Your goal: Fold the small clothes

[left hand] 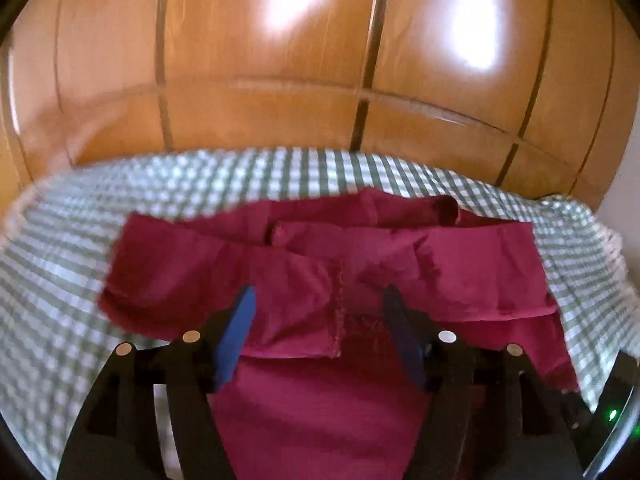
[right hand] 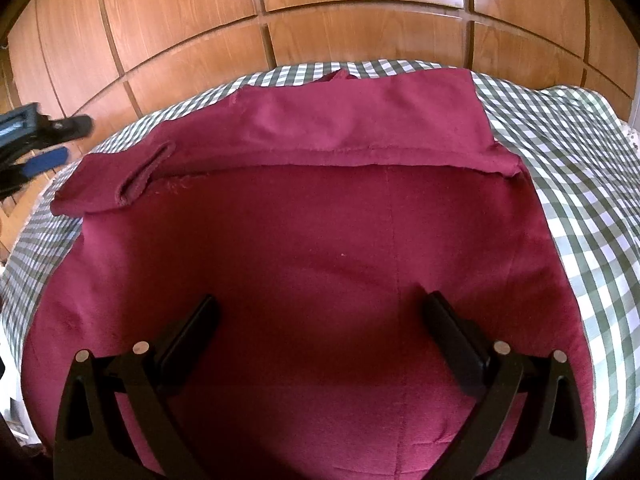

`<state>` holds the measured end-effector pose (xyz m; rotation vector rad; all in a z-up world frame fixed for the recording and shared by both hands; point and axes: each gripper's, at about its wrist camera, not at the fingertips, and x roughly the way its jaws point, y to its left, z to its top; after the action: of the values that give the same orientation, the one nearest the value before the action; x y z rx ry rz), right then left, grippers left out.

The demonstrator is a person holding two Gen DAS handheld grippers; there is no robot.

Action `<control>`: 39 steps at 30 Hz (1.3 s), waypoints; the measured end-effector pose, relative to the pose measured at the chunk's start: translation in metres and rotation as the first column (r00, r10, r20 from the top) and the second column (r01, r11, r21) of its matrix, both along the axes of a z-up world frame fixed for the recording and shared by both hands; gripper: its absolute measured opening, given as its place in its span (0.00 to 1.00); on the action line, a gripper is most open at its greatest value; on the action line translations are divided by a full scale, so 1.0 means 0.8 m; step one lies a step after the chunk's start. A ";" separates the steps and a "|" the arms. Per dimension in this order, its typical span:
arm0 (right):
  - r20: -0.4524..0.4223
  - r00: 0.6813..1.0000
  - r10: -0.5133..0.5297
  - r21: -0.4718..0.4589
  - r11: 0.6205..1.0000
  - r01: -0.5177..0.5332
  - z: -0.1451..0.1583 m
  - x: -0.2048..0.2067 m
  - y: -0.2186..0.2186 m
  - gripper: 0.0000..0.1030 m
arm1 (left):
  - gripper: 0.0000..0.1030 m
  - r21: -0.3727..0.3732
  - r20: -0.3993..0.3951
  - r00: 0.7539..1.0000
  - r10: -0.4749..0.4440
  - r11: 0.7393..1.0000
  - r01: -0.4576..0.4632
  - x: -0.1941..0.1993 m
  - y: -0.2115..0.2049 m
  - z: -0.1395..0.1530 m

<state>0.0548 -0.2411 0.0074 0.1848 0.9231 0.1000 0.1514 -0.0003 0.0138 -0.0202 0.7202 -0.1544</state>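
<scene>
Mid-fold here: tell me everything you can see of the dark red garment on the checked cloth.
The dark red woven-cotton-looking garment lies spread on the green-and-white checked cloth. Its far edge is folded back toward the camera in a band with a raw, slightly frayed seam; a small loop or tab lies at the left corner. The body is mostly flat, faintly creased. In the left wrist view its layers overlap untidily. Both hand-held grippers, left and right, are open above it, gripping nothing.
</scene>
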 end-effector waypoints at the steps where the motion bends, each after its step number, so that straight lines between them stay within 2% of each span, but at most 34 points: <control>1: 0.001 1.000 0.000 0.001 1.000 0.000 0.000 0.000 0.000 0.98 | 0.63 0.050 0.024 1.000 0.006 0.999 -0.008 -0.011 -0.004 0.006; 3: 0.003 1.000 -0.001 0.004 1.000 0.001 0.000 -0.001 0.000 0.98 | 0.63 0.107 0.061 0.998 0.009 0.994 -0.016 -0.030 -0.009 0.016; 7: 0.000 1.000 -0.003 -0.001 1.000 0.003 0.001 -0.002 0.001 0.98 | 0.63 0.145 0.093 0.996 0.013 0.989 -0.026 -0.055 -0.010 0.027; 14: -0.018 1.000 0.000 -0.023 1.000 0.000 0.003 0.001 0.005 0.98 | 0.63 0.132 0.078 0.997 0.027 0.991 -0.037 -0.089 0.007 0.023; 27: -0.057 0.998 -0.009 -0.058 0.998 0.006 0.007 0.005 0.007 0.98 | 0.63 0.111 0.035 0.998 0.049 0.992 -0.053 -0.097 0.029 -0.003; 29: -0.063 0.998 0.002 -0.008 1.000 -0.002 0.016 0.008 0.007 0.93 | 0.70 0.103 0.011 0.998 0.058 0.993 -0.059 -0.094 0.037 -0.012; 30: -0.059 0.998 0.018 0.031 0.999 -0.016 0.023 0.012 0.009 0.87 | 0.72 0.092 0.001 0.997 0.071 0.993 -0.071 -0.093 0.043 -0.017; 33: -0.049 0.995 0.085 0.111 0.991 -0.080 0.043 0.028 0.025 0.70 | 0.72 0.093 -0.028 0.994 0.110 0.990 -0.107 -0.090 0.062 -0.033; 34: -0.045 0.993 0.113 0.141 0.984 -0.106 0.050 0.037 0.034 0.67 | 0.72 0.096 -0.039 0.991 0.127 0.988 -0.123 -0.090 0.068 -0.039; 39: -0.004 0.973 0.233 0.180 0.957 -0.228 0.073 0.079 0.099 0.67 | 0.72 0.079 -0.115 0.967 0.227 0.973 -0.219 -0.090 0.108 -0.068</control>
<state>0.1179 -0.1619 0.0656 0.2443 0.9583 0.3987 0.0796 0.0864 -0.0403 -0.0478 0.8409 0.0873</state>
